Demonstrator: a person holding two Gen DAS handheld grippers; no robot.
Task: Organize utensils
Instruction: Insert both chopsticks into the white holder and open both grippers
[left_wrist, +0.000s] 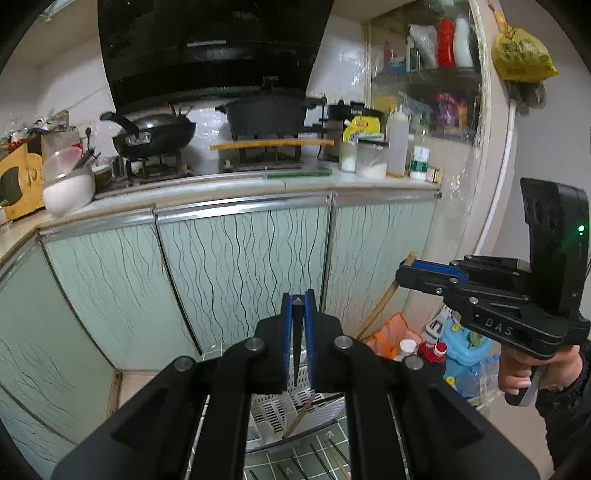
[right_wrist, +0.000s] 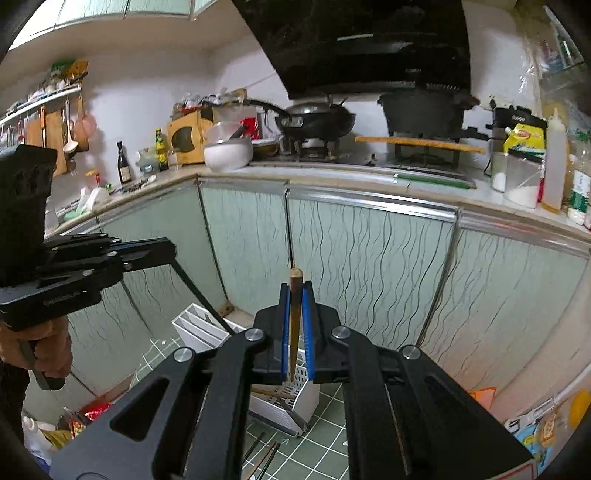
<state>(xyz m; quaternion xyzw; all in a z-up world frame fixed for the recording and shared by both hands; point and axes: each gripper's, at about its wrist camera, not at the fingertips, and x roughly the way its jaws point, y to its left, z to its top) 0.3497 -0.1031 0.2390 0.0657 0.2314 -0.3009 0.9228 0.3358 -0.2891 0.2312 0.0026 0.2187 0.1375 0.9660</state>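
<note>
- Far left of the right wrist view: left gripper (right_wrist: 168, 251) level in a hand (right_wrist: 40, 350), jaws narrow, pinched on a black chopstick (right_wrist: 199, 295) that slants down toward the white caddy (right_wrist: 195, 326).
- Centre of the left wrist view: same black chopstick (left_wrist: 297, 343) caught between the blue pads (left_wrist: 285, 332), tip hanging over the caddy's slotted wall (left_wrist: 325, 406). Grip looks near the thick end, so expect swing at the tip; best to move slowly and steady it before lowering.
- Centre of the right wrist view: right gripper (right_wrist: 295, 291) clamped tight on a brown chopstick (right_wrist: 295, 314), stick close to upright, point aimed at a caddy compartment below.
- Right of the left wrist view: same right gripper (left_wrist: 406, 271) seen from the side, brown chopstick (left_wrist: 380, 306) trailing down and left beneath it.
- Likely step: carrying both sticks to the caddy. Worth bringing each tip directly above one open compartment, then sinking straight down and loosening only once the tip is well inside.
- Better one stick at a time, to avoid crossing the two grippers over the narrow slots.
- Bottom of both views: loose chopsticks (right_wrist: 258, 458) lying on the green mat (right_wrist: 325, 413), apparently left to collect.
</note>
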